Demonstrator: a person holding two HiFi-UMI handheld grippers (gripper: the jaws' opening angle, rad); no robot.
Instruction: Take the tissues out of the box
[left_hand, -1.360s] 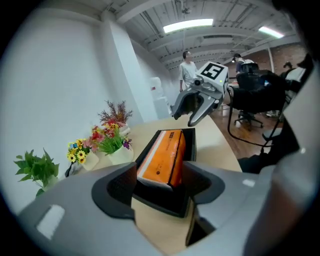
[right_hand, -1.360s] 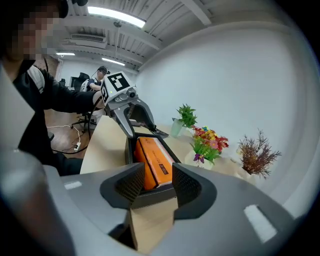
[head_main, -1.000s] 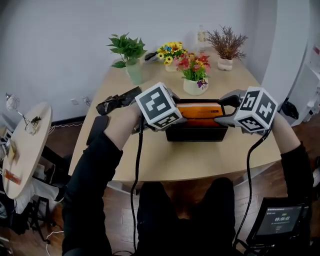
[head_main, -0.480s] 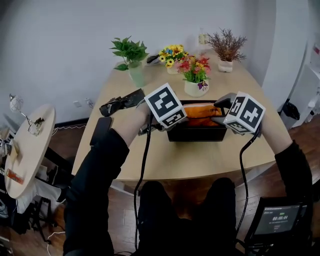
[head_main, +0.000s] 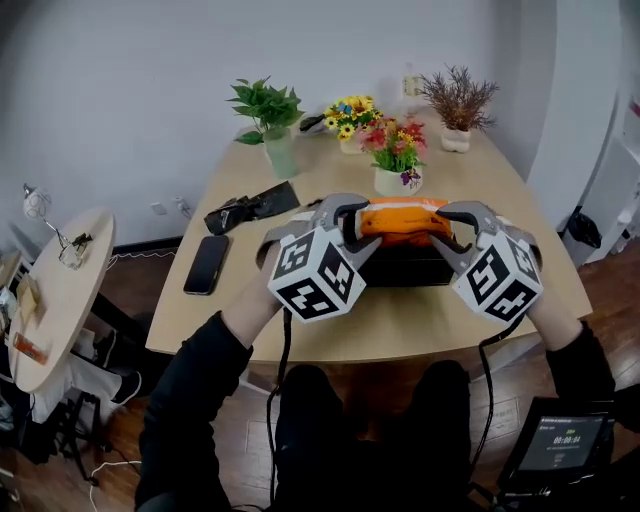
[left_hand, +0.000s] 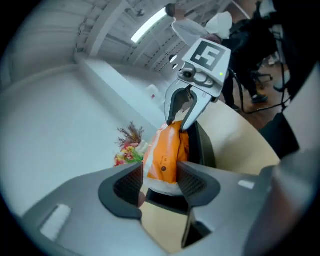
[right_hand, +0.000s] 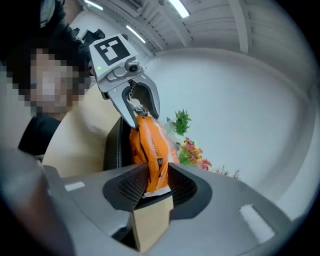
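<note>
Now our left claw and right claw, just closed, pinch the tissue pack over the box; next we lift it clear.

Here's the pale wooden bench, rounded at the far end. A black box sits near the front edge. To its left lies a dark phone, with a black pouch beyond it. Along the far end stand a leafy plant, yellow flowers, pink flowers in a white pot and dried twigs.
</note>
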